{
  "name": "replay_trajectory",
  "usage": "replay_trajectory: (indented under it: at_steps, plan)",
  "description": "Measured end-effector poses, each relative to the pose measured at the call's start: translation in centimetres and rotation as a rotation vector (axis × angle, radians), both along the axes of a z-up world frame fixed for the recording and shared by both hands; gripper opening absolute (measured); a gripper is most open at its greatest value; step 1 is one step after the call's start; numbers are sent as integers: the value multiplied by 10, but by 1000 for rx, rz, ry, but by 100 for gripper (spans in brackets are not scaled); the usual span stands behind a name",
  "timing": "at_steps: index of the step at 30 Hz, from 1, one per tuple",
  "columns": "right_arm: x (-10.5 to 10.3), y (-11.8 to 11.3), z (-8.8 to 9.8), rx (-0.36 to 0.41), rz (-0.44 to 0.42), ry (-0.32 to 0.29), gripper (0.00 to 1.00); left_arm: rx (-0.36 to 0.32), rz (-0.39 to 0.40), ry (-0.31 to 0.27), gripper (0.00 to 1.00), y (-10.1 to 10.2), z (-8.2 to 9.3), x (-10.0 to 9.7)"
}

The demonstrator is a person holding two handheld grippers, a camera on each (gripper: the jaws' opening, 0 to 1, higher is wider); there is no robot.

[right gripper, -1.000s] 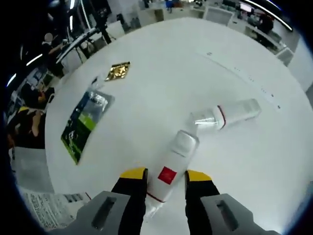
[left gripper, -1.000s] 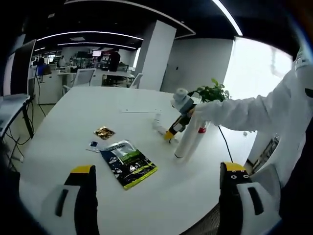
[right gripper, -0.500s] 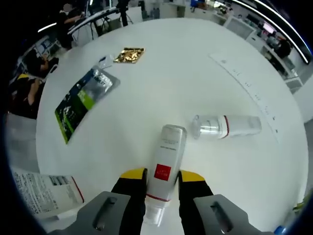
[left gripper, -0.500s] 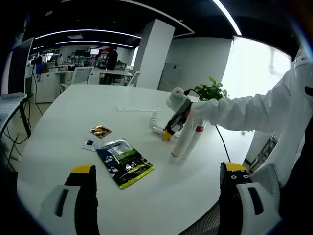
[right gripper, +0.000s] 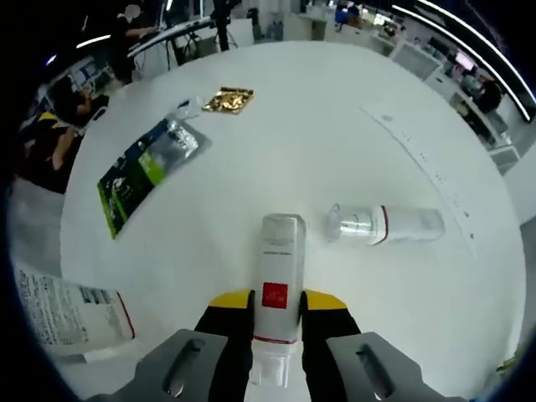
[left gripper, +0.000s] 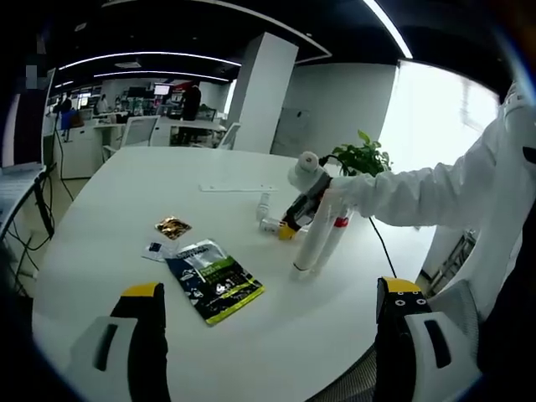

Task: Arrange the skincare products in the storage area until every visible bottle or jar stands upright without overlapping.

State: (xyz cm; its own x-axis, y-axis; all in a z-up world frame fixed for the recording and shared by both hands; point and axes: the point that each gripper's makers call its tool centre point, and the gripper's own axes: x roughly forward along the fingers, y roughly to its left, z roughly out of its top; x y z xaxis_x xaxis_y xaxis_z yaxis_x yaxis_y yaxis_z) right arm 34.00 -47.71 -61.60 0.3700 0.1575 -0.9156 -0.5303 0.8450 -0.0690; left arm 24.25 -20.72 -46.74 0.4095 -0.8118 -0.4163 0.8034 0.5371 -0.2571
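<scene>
Right gripper view looks down on a round white table (right gripper: 352, 134), where the right gripper (right gripper: 277, 311) is clamped on a white tube (right gripper: 276, 289) with a red label, its far end resting on the table near the edge closest to the person. Just beside it a second tube (right gripper: 387, 224) lies on its side, cap end close to the held one but apart. A green pouch (right gripper: 141, 172) and a gold sachet (right gripper: 227, 100) lie toward the far edge.

Left gripper view shows the left gripper (left gripper: 268, 335) hanging wide apart with nothing between its jaws, off the near edge, and the held tube (left gripper: 318, 239) leaning, not yet vertical.

The risk, as I judge it: letting go while it leans would topple it, perhaps onto the lying tube. A slim tube on a small end tips easily.
</scene>
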Motion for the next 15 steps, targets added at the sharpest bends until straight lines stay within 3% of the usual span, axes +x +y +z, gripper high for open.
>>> replay_trajectory:
  at_steps: [2, 7, 10, 11, 15]
  plan:
    - [-1, -3, 5, 15, -6, -18, 12, -1, 3, -2, 100, 1, 1, 0]
    - [12, -11, 40, 63, -2, -175, 12, -2, 0, -7, 100, 1, 1, -1]
    - [13, -13, 58, 52, 34, -247, 12, -9, -3, -7, 99, 0, 3, -1]
    - [14, -11, 72, 47, 71, -301, 12, -17, -5, -8, 99, -1, 5, -1]
    - [15, -11, 94, 47, 80, -355, 12, -28, -18, -8, 99, -5, 9, -2]
